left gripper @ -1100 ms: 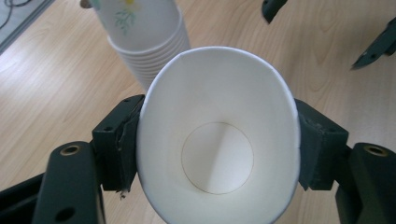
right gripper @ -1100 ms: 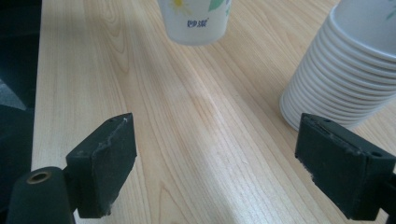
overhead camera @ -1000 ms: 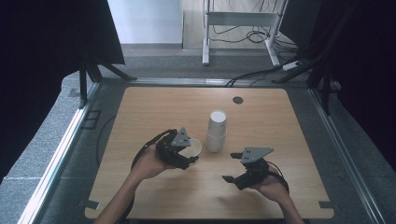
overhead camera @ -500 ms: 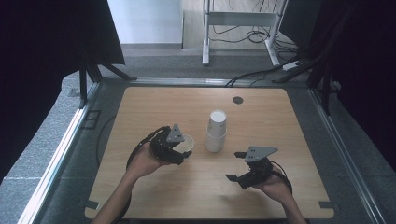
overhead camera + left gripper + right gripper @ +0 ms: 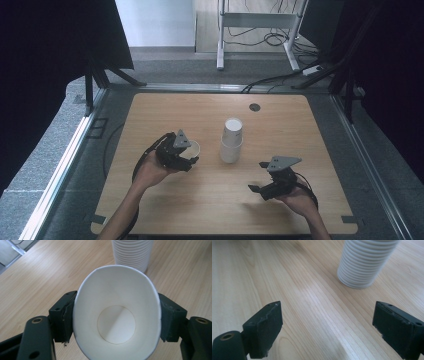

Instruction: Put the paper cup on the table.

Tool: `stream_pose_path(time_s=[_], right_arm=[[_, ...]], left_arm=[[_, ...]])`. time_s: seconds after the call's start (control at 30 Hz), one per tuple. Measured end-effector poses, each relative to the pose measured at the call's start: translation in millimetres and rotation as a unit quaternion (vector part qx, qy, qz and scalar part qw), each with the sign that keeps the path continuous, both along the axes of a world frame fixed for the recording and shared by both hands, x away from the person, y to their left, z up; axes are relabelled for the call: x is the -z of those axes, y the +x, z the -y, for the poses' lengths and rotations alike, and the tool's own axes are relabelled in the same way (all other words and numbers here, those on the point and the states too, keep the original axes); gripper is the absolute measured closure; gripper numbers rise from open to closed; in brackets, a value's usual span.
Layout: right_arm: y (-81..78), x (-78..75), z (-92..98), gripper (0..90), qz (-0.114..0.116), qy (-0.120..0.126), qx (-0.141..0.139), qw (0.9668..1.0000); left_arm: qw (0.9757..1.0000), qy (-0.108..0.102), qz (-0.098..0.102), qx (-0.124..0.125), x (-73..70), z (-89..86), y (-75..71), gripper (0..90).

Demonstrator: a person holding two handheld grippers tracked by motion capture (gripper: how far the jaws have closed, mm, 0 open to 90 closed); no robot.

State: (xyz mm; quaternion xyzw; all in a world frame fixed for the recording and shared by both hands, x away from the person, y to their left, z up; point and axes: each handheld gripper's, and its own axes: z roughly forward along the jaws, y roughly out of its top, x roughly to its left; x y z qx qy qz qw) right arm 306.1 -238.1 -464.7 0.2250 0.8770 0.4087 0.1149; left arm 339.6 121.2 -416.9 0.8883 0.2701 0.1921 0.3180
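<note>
A single white paper cup (image 5: 116, 315) sits between the jaws of my left gripper (image 5: 186, 156), which is shut on it and squeezes its rim into an oval. From above, the cup (image 5: 193, 148) hangs left of a tall stack of white paper cups (image 5: 232, 140) standing upside down at the table's middle. The same stack (image 5: 132, 252) rises just beyond the held cup. My right gripper (image 5: 256, 189) hovers near the front right, open, its jaws just having been opening with nothing between them. Its pads (image 5: 265, 325) frame bare wood, with the stack (image 5: 364, 262) ahead to the right.
The wooden table (image 5: 165, 210) has a small dark round hole (image 5: 255, 107) near its far edge. A metal frame runs around the table, with black curtains at both sides. Cables and white stand legs (image 5: 220, 45) lie on the floor beyond.
My left gripper has carried the cup a little to the left, away from the stack. The right gripper's jaws stand wider apart than before; that hand has stayed in place.
</note>
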Motion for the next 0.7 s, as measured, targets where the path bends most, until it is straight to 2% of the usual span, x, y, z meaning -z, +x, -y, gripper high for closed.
stream_pose_path(time_s=[0.3,0.7], right_arm=[[2.3,9.7,1.8,3.7,-0.006,-0.019,0.009,0.9998],[5.5,20.1,4.3,0.0,-0.016,-0.037,0.018,0.999]], left_arm=[[0.9997,0.01,-0.001,-0.024,14.0,-1.7,8.4,26.7],[0.9986,-0.001,-0.009,-0.052,33.4,-4.2,19.5,25.9]])
